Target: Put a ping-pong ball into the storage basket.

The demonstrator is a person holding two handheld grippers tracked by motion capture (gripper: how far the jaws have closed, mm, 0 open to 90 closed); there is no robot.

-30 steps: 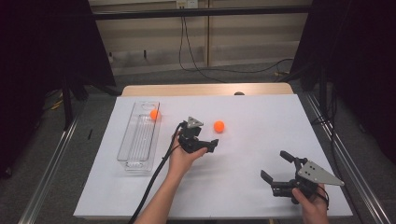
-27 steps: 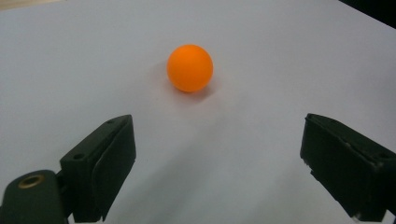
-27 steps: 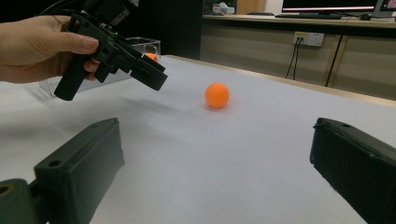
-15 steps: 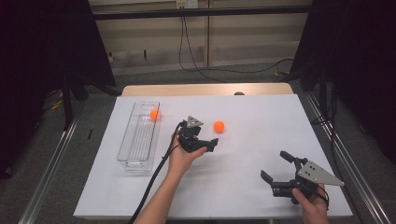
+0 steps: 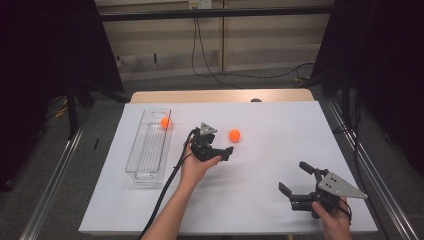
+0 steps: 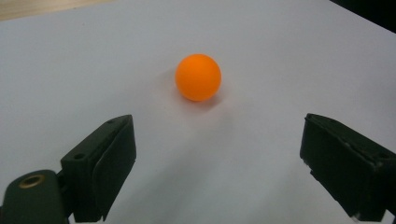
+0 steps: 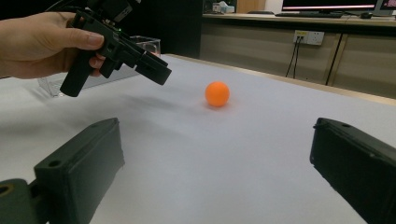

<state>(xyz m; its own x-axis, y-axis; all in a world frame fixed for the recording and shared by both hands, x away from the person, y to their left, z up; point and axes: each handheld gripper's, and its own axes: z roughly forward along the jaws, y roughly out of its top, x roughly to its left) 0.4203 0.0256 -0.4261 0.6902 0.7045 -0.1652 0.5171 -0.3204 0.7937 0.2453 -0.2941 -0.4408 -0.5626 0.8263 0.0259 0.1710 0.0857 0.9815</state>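
Observation:
An orange ball [image 5: 234, 135] [image 6: 198, 77] [image 7: 217, 93] rests on the white table mid-way across. My left gripper [image 5: 220, 143] [image 6: 219, 163] hovers just short of it, open, with the ball ahead of the jaws and not between them. A second orange ball [image 5: 165, 122] lies in the far end of a clear plastic tray [image 5: 142, 165] at the left. My right gripper [image 5: 293, 177] [image 7: 215, 177] is open and holds nothing near the table's front right, pointing toward the first ball. The right gripper view also catches the left gripper [image 7: 116, 44] in the person's hand.
The white table surface [image 5: 280, 125] spreads wide to the right and behind the ball. A wooden strip [image 5: 220, 96] runs along the far edge. Black cable [image 5: 167, 185] trails from the left gripper toward the front edge. Dark frames stand at both sides.

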